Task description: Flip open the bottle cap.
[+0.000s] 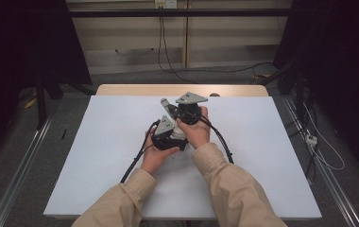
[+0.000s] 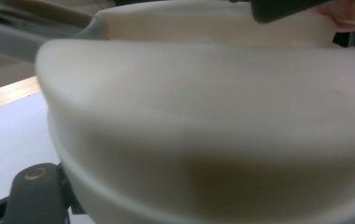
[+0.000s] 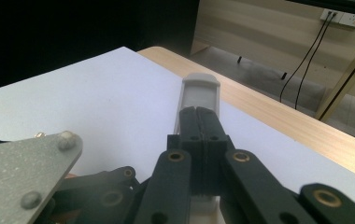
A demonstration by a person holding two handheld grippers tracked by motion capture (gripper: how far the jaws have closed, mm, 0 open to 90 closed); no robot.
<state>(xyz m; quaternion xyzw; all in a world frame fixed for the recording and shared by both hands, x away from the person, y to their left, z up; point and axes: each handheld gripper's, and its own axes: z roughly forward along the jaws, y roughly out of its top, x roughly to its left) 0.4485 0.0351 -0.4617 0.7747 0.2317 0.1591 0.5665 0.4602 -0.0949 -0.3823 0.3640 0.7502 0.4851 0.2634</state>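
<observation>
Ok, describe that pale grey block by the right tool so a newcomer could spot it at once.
Start from the white sheet covering the table and go to its middle. There the right tool points toward the far wooden edge, and the pale grey block juts out just beyond its shut black tips. It is smooth, light and round-cornered, unlike the black jaws and the speckled grey plate beside it.

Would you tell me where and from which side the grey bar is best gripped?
Probably across its long straight sides, coming from its near end along its length: the grey bar points away from the right claw, narrow and parallel-sided, with a rounded tip.
</observation>
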